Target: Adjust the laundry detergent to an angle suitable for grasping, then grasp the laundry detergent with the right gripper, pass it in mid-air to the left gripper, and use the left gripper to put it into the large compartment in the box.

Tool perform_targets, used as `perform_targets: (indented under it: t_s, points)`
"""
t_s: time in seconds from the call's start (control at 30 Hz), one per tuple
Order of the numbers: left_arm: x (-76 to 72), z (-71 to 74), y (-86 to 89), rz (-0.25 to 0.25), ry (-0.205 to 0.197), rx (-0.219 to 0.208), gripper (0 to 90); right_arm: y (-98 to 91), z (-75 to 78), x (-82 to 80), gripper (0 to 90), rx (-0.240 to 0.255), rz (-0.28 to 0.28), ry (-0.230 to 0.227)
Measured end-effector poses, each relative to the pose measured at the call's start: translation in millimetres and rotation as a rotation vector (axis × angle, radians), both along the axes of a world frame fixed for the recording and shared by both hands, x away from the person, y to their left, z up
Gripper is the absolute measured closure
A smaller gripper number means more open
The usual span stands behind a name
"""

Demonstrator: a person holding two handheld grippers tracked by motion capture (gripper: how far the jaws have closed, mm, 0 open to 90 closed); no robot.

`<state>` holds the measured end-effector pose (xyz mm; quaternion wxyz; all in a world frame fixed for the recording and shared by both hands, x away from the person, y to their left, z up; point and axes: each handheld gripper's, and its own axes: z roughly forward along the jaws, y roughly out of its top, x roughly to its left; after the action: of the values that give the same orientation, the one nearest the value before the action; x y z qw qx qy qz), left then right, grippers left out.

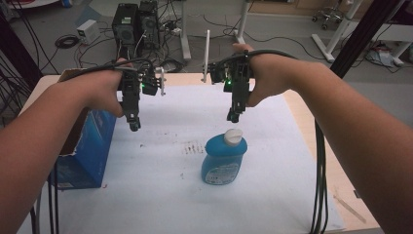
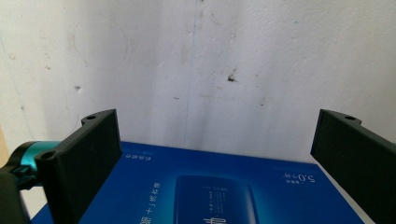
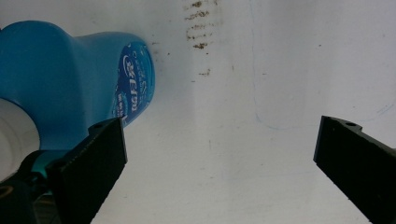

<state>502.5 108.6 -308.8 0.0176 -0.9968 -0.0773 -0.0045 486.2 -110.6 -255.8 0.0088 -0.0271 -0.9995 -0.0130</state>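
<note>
A blue bottle [image 1: 224,161] with a white cap [image 1: 233,136] stands upright on the white sheet [image 1: 195,195] near the middle of the table. My right gripper [image 1: 233,116] hangs just above and behind the cap, open, with nothing between its jaws. In the right gripper view the blue bottle [image 3: 79,79] sits to the left, beyond the left jaw. A blue box [image 1: 90,146] stands at the table's left edge. My left gripper [image 1: 134,124] hovers open beside the box's right side. In the left gripper view the blue box [image 2: 210,191] lies below the spread jaws.
A brown stain patch [image 1: 193,147] marks the sheet left of the bottle. Black cables [image 1: 319,185] hang down at the right. The bare wooden table edge [image 1: 350,204] runs along the right. Computer towers [image 1: 136,24] and desk legs stand on the floor beyond the table.
</note>
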Motion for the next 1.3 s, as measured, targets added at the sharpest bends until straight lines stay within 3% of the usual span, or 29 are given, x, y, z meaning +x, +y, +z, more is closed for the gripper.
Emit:
perform_targets:
  t_s: [0.63, 0.9, 1.13, 1.3]
  points:
    - [0.0, 0.8, 2.0, 0.007, -0.002, 0.002, 1.7, -2.5, 2.8, 0.5, 1.6, 0.009, -0.01, -0.01]
    - [-4.2, 5.6, 1.8, 0.005, -0.015, -0.001, 1.7, -9.0, 6.6, -1.6, 1.6, 0.04, -0.028, -0.029]
    - [-6.1, 7.0, 3.5, 0.012, -0.024, -0.003, 1.7, -31.1, 7.8, -6.2, 1.6, 0.093, -0.071, -0.038]
    - [-7.9, 7.4, 3.5, 0.014, -0.027, -0.004, 1.7, -58.8, 8.3, -9.7, 1.6, 0.155, -0.117, -0.04]
